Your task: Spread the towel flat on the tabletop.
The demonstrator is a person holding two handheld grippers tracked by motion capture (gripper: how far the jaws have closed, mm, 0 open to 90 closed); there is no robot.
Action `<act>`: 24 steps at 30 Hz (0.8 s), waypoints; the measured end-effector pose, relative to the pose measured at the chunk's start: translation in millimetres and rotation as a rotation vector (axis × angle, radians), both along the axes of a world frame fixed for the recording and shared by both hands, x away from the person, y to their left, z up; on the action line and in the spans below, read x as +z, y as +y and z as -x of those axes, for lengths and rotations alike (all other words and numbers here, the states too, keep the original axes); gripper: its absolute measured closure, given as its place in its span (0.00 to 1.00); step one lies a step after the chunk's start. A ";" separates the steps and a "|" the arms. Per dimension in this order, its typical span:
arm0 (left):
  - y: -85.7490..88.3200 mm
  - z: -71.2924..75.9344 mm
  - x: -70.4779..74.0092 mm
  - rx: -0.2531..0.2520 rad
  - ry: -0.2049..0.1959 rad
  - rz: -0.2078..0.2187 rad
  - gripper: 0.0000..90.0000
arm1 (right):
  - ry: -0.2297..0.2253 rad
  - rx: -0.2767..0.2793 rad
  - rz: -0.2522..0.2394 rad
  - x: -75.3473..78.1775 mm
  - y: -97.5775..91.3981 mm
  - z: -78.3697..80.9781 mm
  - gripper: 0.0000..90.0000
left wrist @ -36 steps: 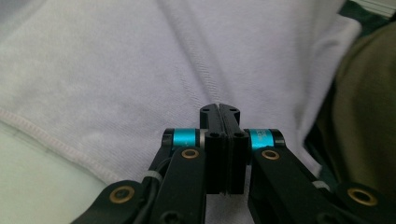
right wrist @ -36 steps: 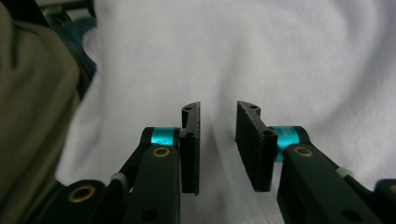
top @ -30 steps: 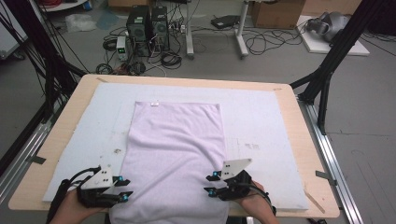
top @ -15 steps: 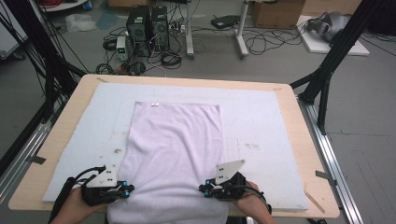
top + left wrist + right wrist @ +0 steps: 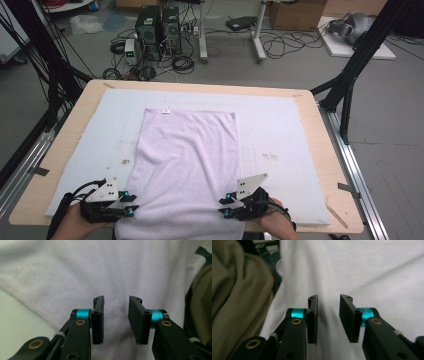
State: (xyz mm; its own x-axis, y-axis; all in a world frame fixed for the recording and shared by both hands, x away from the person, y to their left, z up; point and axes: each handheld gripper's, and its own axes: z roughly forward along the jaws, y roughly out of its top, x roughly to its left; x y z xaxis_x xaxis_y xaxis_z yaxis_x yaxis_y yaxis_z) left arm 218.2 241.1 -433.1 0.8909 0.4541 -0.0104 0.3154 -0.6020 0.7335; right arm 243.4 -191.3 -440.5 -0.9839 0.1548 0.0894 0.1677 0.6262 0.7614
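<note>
A pale lilac towel (image 5: pixel 187 165) lies flat on a white foam mat (image 5: pixel 280 130), and its near end hangs over the table's front edge. My left gripper (image 5: pixel 131 206) lies at the towel's near left edge and my right gripper (image 5: pixel 223 206) at its near right edge, both pointing inward. In the left gripper view the left gripper (image 5: pixel 116 301) has just been opening; its pads stand apart over the towel (image 5: pixel 100 267) with nothing pinched. The right gripper (image 5: pixel 328 298) has opened likewise, and towel cloth (image 5: pixel 362 270) shows past its empty gap.
The mat covers a wooden table (image 5: pixel 330 165) with metal rails along both sides. Black frame legs (image 5: pixel 350 75) rise at the right and left. Computer towers (image 5: pixel 157 27) and cables sit on the floor behind. The person's olive clothing (image 5: pixel 234 290) is close by the right gripper.
Both hands stay at the towel's near corners with hardly any shift. The towel lies as before. Jaw movement is too small to make out in the high view.
</note>
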 end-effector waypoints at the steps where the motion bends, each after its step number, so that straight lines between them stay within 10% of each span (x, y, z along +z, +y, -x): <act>1: -0.6 -3.1 1.1 0.010 -0.008 0.015 0.70 | -0.005 -0.017 -0.006 1.8 -1.0 -2.0 0.73; 24: -10.6 -82.6 12.3 0.197 -0.078 0.141 0.50 | -0.034 -0.332 -0.093 11.6 -34.7 -67.2 0.42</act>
